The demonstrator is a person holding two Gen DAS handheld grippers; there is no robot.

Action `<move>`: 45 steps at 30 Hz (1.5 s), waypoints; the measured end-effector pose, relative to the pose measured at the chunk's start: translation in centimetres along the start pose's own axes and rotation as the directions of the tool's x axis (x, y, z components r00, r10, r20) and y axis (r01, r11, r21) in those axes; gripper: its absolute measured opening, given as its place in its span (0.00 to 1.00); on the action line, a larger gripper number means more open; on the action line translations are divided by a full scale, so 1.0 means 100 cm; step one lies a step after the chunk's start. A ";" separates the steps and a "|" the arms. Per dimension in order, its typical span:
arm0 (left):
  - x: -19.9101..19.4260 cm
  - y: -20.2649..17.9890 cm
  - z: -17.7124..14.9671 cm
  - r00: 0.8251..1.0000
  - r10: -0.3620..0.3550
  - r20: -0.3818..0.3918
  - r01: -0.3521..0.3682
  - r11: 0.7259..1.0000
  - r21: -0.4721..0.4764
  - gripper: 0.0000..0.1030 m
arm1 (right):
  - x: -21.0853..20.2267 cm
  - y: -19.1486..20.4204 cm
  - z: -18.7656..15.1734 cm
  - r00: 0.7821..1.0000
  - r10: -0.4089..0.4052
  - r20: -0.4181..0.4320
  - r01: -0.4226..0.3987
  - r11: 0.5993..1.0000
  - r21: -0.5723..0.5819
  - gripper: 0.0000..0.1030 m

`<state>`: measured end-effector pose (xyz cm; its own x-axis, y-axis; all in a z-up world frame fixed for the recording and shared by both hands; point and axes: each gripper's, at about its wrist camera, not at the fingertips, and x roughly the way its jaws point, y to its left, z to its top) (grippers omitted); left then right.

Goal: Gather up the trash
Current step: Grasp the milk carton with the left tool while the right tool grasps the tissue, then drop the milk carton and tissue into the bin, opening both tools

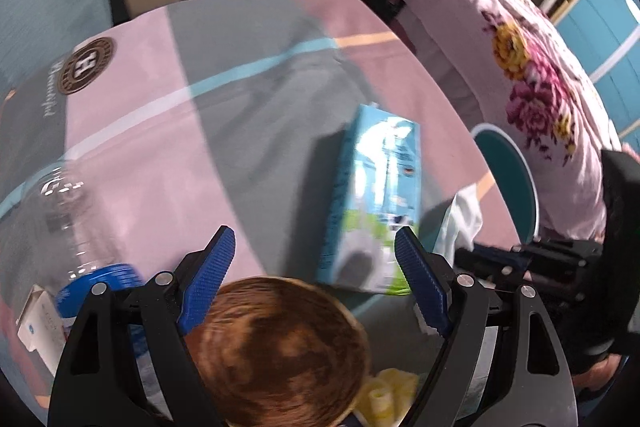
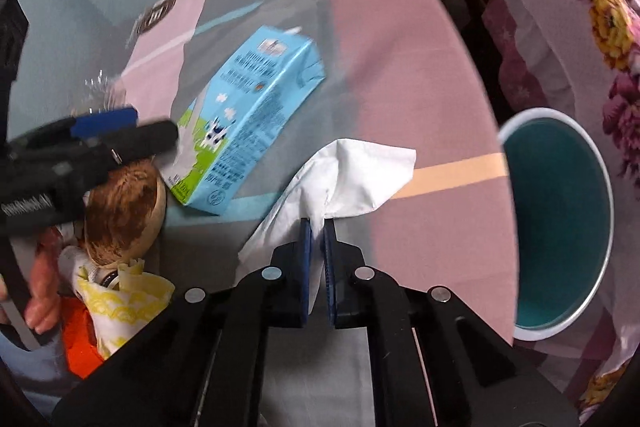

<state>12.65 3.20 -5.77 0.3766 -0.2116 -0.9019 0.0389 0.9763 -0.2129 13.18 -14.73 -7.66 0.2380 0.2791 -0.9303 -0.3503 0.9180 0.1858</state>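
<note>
The white tissue (image 2: 340,183) was pinched between the pressed-together pads of the right gripper (image 2: 318,227), low on its crumpled stem, presumably so it could be carried to the teal bin (image 2: 560,331) waiting at three o'clock beside the table. The tissue looked soft, creased, fanned open above the grip. The left gripper (image 1: 316,255) was held spread above the coconut shell (image 1: 276,347), with the milk carton (image 1: 376,195) lying flat at one o'clock.

left tongs (image 1: 315,251): black arms, blue ribbed pads, silver rivets | right tongs (image 2: 317,233): same build
</note>
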 end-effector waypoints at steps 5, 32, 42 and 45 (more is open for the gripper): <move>0.018 -0.023 0.004 0.999 0.011 -0.037 -0.009 0.998 0.057 0.80 | -0.021 -0.023 0.002 0.999 -0.009 0.042 0.007 0.998 0.055 0.06; -0.005 -0.098 0.007 0.997 0.062 0.038 -0.067 0.987 0.147 0.50 | -0.081 -0.097 -0.034 0.981 0.018 0.191 -0.053 0.982 0.182 0.06; -0.009 -0.164 0.004 0.999 0.028 0.027 -0.034 0.970 0.239 0.50 | -0.109 -0.143 -0.060 0.965 -0.005 0.261 -0.063 0.966 0.253 0.06; 0.003 -0.182 0.002 1.000 0.011 0.005 -0.012 0.965 0.260 0.50 | -0.117 -0.163 -0.069 0.961 -0.020 0.276 -0.061 0.958 0.281 0.06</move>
<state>12.25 -14.62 -2.04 0.3816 -0.2006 -0.9023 0.2741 0.9568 -0.0968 9.82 -34.94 -1.95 0.4858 0.3275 -0.8104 -0.0953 0.9415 0.3233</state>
